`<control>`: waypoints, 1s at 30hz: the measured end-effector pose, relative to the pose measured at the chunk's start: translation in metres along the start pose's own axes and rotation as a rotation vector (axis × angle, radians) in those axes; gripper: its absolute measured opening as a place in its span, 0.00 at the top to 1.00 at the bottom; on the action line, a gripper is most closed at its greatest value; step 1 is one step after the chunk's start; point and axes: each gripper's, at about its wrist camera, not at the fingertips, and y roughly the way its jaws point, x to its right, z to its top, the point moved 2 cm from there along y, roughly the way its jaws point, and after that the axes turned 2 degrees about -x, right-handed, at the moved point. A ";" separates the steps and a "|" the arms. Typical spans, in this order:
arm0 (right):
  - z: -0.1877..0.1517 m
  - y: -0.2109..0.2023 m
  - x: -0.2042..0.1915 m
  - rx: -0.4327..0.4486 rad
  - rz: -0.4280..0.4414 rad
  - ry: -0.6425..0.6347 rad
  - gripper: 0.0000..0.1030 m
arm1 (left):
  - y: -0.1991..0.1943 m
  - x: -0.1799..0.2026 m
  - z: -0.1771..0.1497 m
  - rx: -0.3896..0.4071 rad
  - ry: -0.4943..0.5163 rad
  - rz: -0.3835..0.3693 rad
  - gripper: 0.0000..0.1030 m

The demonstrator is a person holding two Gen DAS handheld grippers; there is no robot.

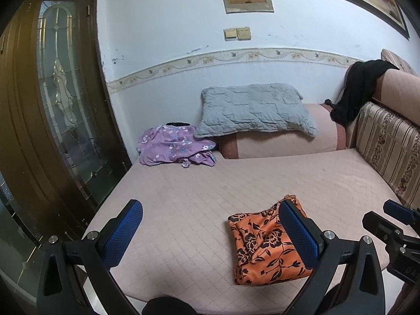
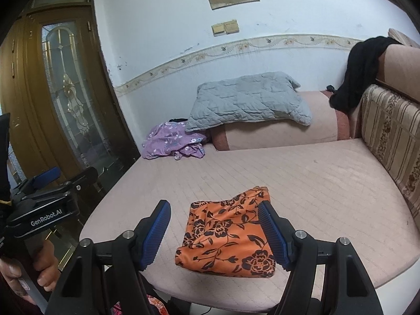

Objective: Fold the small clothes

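Note:
A small orange cloth with a black flower print (image 1: 265, 246) (image 2: 228, 233) lies folded into a rough rectangle near the front edge of the pink quilted seat (image 1: 210, 189) (image 2: 302, 178). My left gripper (image 1: 210, 232) hovers above the front edge, open, with nothing between its blue pads; its right finger overlaps the cloth's right side in the view. My right gripper (image 2: 214, 232) is open too, held above the cloth with nothing gripped. In the right wrist view the left gripper's body (image 2: 47, 204) shows at far left with a hand (image 2: 29, 270) on its handle.
A crumpled purple floral garment (image 1: 176, 145) (image 2: 173, 140) lies at the seat's far left corner beside a grey quilted pillow (image 1: 252, 110) (image 2: 249, 102). A black garment (image 1: 359, 92) (image 2: 359, 71) hangs over the sofa back. A wooden glass-panelled door (image 1: 60, 99) stands left.

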 end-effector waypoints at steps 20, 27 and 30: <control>-0.004 0.042 0.005 -0.089 -0.056 0.020 0.29 | 0.052 -0.004 -0.018 -0.089 -0.001 -0.044 0.00; -0.006 0.042 -0.008 -0.096 -0.068 0.004 0.29 | 0.044 -0.014 -0.022 -0.072 -0.016 -0.062 0.00; -0.006 0.036 -0.013 -0.089 -0.072 -0.004 0.29 | 0.036 -0.018 -0.023 -0.059 -0.021 -0.065 0.00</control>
